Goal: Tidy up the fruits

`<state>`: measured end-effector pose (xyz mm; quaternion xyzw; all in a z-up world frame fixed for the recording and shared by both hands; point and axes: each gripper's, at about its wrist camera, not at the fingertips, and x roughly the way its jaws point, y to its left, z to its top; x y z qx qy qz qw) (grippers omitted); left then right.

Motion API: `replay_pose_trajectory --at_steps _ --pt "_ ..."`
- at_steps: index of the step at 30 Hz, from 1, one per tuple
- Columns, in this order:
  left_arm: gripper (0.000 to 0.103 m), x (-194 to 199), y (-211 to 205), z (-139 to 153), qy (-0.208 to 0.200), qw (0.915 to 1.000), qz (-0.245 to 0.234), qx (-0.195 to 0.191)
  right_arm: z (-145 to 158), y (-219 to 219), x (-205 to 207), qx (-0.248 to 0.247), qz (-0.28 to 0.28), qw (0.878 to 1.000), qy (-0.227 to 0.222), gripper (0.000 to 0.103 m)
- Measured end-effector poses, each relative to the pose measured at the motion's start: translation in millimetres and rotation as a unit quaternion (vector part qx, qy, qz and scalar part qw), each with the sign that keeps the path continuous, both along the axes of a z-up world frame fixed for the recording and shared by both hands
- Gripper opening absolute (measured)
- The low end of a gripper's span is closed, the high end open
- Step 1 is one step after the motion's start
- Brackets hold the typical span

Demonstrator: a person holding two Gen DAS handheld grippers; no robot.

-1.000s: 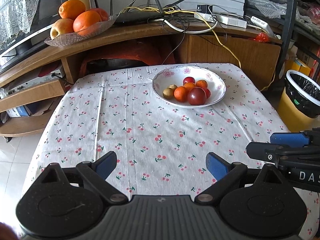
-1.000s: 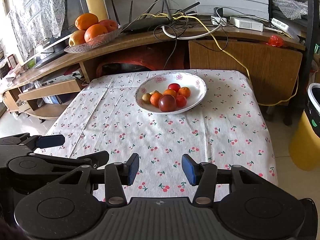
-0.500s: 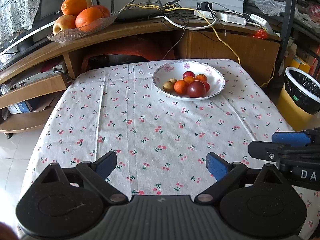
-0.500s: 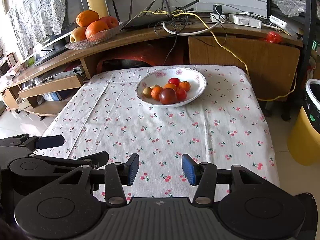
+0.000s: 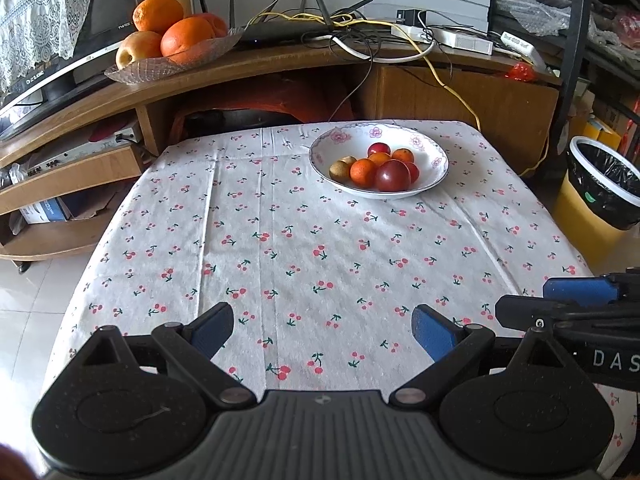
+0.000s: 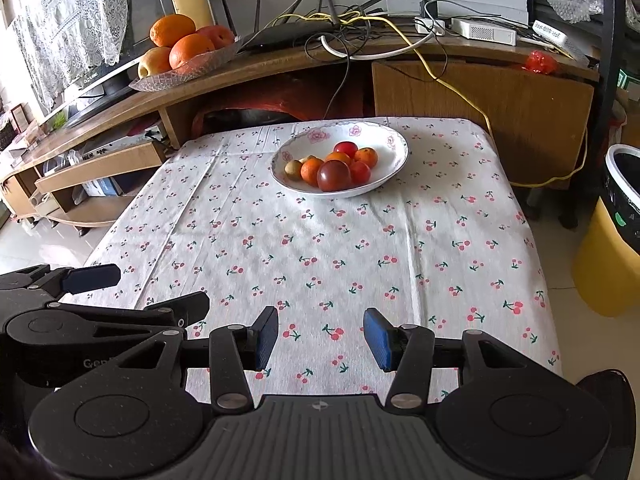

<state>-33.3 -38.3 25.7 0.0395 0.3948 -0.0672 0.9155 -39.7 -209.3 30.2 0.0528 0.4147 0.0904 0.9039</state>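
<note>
A white flowered bowl [image 5: 434, 156] [image 6: 394, 148] sits at the far side of the table and holds several small fruits: a dark red plum [image 5: 393, 176] [image 6: 334, 175], small oranges [image 5: 363, 173] [image 6: 311, 171] and a tan fruit [image 5: 339, 169]. My left gripper [image 5: 322, 330] hovers open over the near table edge, nothing between its blue pads. My right gripper [image 6: 320, 338] is open too, beside it on the right, also far short of the bowl. Each gripper shows at the edge of the other's view.
A cherry-print cloth [image 5: 320, 240] covers the table. Behind it a wooden shelf carries a glass dish [image 5: 132, 72] of large oranges and an apple, a router and tangled cables [image 5: 360, 28]. A yellow bin [image 5: 592, 208] with a black liner stands right of the table.
Both grippers have drawn back from the bowl, which now looks smaller and farther away. Both stay open and empty.
</note>
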Motion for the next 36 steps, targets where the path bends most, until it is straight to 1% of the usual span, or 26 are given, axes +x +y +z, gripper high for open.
replay_pose_trajectory --at_steps 6,20,36 --pt "0.103 -6.0 1.0 2.3 -0.002 1.0000 0.001 -0.003 2.4 0.8 -5.8 0.002 -0.002 1.000 -0.003 0.044" --pt "0.103 -15.2 0.5 3.0 -0.008 0.9999 0.002 0.006 1.0 1.7 -12.3 0.000 -0.002 1.000 -0.001 0.044" --pt "0.103 -17.4 0.6 -0.9 -0.003 0.9999 0.005 0.011 -2.9 3.8 -14.4 -0.004 -0.001 1.000 0.006 0.044"
